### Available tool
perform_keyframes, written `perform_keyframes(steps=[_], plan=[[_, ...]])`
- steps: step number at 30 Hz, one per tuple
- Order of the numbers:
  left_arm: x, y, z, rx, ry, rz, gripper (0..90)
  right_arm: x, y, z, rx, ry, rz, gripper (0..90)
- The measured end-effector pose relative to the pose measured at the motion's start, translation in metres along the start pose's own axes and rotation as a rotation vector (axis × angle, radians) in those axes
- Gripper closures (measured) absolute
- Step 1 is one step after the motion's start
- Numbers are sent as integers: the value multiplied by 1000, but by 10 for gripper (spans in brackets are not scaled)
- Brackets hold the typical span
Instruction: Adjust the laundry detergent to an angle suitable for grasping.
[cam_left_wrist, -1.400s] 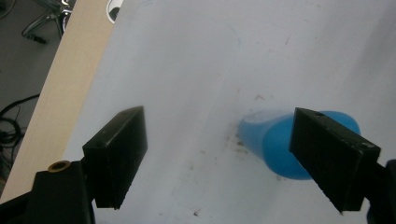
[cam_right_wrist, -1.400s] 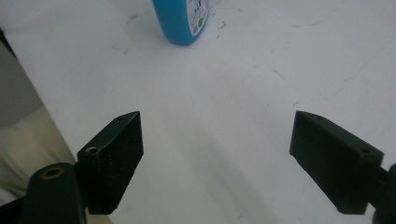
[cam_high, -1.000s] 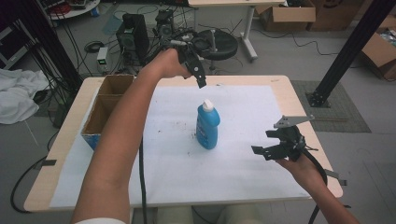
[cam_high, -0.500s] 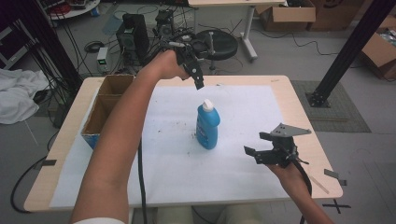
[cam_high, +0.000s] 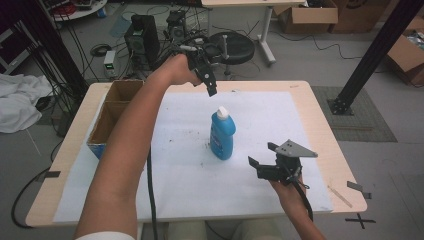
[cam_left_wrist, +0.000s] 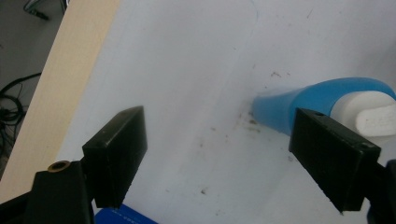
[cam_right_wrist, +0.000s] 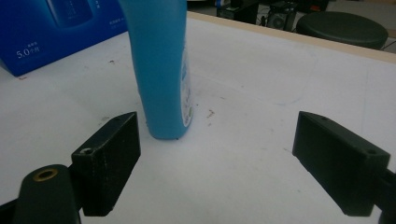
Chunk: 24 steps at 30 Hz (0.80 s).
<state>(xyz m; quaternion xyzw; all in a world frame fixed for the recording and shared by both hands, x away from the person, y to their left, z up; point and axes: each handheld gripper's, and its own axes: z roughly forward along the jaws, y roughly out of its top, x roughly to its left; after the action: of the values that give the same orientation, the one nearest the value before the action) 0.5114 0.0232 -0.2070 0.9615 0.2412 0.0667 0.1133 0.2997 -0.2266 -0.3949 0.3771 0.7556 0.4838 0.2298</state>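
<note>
The blue bottle (cam_high: 222, 134) is standing upright mid-table on the white sheet (cam_high: 175, 175). The left gripper (cam_high: 210, 85) is being held above it, the right gripper (cam_high: 260, 167) beside it, both released, jaws spread.

In the upper left of the right gripper view, the glossy dark-blue cardboard box (cam_right_wrist: 56, 35) carries white print reading "5.0" with a small unit beside it, too small to read. The label on the tall blue plastic bottle (cam_right_wrist: 159, 70) is illegible.
</note>
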Motion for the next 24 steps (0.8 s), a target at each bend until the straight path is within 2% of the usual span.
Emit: perform_keyframes(steps=[1, 2, 6, 8, 24], plan=[[0, 0, 0, 0, -1, 1, 200, 0, 0, 0, 0, 0, 0, 150], [0, 1, 1, 0, -1, 5, 200, 6, 1, 6, -7, -2, -16, 150], [0, 1, 1, 1, -1, 8, 200, 12, 4, 14, -15, 8, -12, 150], [0, 2, 2, 4, -2, 11, 200, 17, 7, 23, -19, 18, -6, 150], [1, 2, 5, 11, -14, 8, 200, 32, 21, 61, -29, 50, -6, 149]])
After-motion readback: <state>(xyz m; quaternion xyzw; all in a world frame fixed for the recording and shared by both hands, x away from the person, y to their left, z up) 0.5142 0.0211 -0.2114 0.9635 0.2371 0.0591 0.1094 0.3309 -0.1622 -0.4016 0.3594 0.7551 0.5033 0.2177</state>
